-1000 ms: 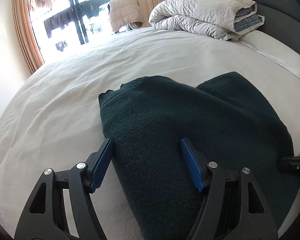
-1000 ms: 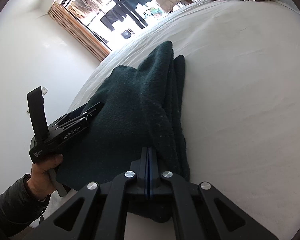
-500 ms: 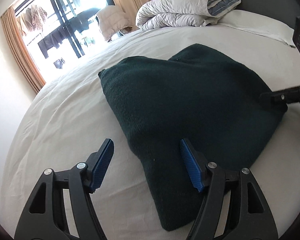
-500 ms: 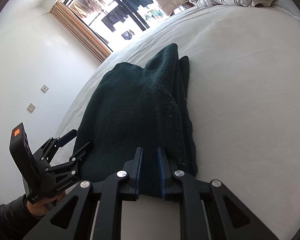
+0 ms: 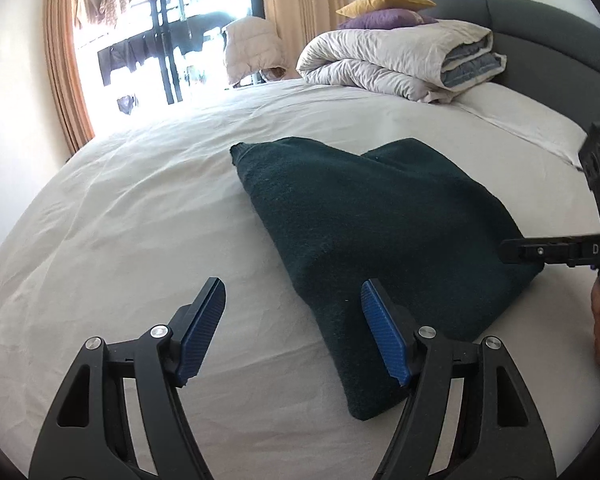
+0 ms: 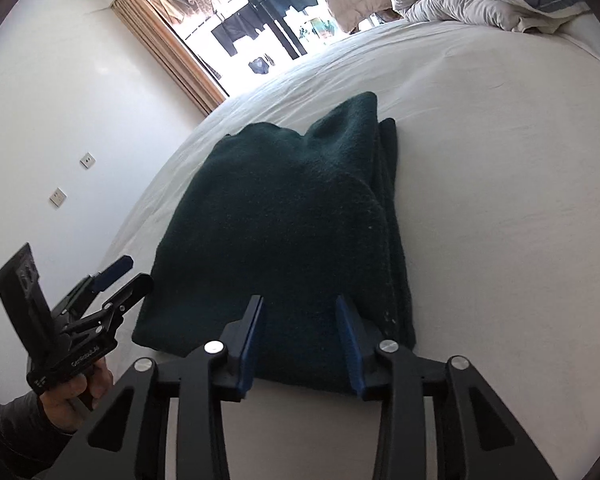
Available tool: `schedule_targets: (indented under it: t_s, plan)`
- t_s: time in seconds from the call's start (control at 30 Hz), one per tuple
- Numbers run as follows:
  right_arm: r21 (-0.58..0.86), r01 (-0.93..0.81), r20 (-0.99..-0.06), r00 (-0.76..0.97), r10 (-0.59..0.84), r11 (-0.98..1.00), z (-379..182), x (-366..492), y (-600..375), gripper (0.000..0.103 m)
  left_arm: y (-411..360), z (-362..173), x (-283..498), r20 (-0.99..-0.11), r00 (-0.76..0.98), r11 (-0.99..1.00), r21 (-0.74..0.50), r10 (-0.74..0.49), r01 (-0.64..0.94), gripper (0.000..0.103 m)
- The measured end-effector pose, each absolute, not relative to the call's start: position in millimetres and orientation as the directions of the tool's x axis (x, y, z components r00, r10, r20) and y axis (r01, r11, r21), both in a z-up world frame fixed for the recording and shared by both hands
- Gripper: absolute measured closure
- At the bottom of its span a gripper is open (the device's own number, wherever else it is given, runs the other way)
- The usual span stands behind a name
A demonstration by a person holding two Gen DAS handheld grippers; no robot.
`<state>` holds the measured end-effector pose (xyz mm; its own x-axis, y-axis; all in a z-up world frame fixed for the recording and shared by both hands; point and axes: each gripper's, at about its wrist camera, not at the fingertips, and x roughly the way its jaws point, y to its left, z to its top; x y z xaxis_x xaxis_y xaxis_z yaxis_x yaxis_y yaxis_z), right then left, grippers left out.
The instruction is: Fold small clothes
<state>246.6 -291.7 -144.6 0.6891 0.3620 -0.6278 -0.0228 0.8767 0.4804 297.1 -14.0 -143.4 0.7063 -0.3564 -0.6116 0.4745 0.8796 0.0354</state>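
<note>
Sweater (image 5: 384,236) lies folded on bed (image 5: 140,220), seemingly released.

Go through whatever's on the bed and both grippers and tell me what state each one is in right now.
dark green sweater: folded, lying flat on the bed sheet.
right gripper: jaws opening, sweater's near edge between them, pads not pressing on it.
left gripper: open, holding nothing, beside the sweater's corner.
duvet: rolled up by the headboard.
purple and yellow pillows: stacked on the duvet.
</note>
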Motion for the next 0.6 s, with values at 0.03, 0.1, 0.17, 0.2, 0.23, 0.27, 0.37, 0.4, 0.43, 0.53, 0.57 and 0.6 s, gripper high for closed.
schedule_targets:
  t_s: [0.03,0.1,0.17,0.2,0.23,0.27,0.37,0.4,0.43,0.53,0.57,0.6]
  plan:
    - [0.494,-0.013,-0.614,0.703,0.359,0.869,-141.1,242.6,-298.3,0.065,-7.3,-140.2,303.0,-0.617,0.699,0.886,0.007,-0.361,0.464,0.033]
    - [0.528,0.01,-0.584,0.731,0.355,0.849,-133.6,239.2,-312.6,0.061,8.1,-139.0,318.6,-0.642,0.672,0.899,-0.066,-0.37,0.432,0.032]
    - [0.568,0.036,-0.559,0.75,0.354,0.823,-125.9,243.7,-328.3,0.056,19.7,-141.6,338.4,-0.677,0.609,0.895,-0.176,-0.412,0.41,0.032]
    - [0.582,0.05,-0.558,0.751,0.354,0.812,-123.4,250.6,-334.8,0.054,24.1,-142.6,347.8,-0.687,0.585,0.891,-0.224,-0.431,0.394,0.032]
    - [0.598,0.05,-0.556,0.745,0.369,0.8,-122.2,254.9,-336.7,0.054,26.4,-143.2,355.9,-0.695,0.562,0.887,-0.266,-0.448,0.378,0.032]
    - [0.616,0.041,-0.551,0.737,0.393,0.787,-121.1,264.7,-338.8,0.053,26.2,-143.7,365.0,-0.702,0.533,0.877,-0.311,-0.472,0.366,0.031]
    - [0.628,0.052,-0.572,0.708,0.415,0.777,-124.9,294.3,-342.2,0.049,22.3,-141.9,384.4,-0.714,0.474,0.855,-0.389,-0.515,0.343,0.028]
    - [0.643,0.062,-0.577,0.695,0.429,0.764,-128.3,300.9,-344.4,0.047,19.3,-140.6,389.2,-0.714,0.455,0.845,-0.411,-0.531,0.342,0.027]
    - [0.666,0.076,-0.579,0.68,0.45,0.742,-135.3,309.4,-346.6,0.047,15.5,-140.0,393.3,-0.716,0.434,0.835,-0.429,-0.547,0.345,0.023]
    - [0.683,0.152,-0.624,0.631,0.462,0.714,-159.1,329.3,-350.6,0.047,1.2,-153.1,409.6,-0.731,0.337,0.801,-0.496,-0.594,0.335,0.019]
    - [0.701,0.144,-0.606,0.636,0.478,0.698,-163.0,332.2,-350.8,0.048,-2.1,-159.3,414.0,-0.744,0.317,0.805,-0.503,-0.589,0.315,0.018]
    - [0.713,0.137,-0.595,0.637,0.49,0.688,-165.3,335.2,-350.7,0.048,-3.9,-166.3,418.3,-0.74,0.292,0.793,-0.531,-0.606,0.299,0.018]
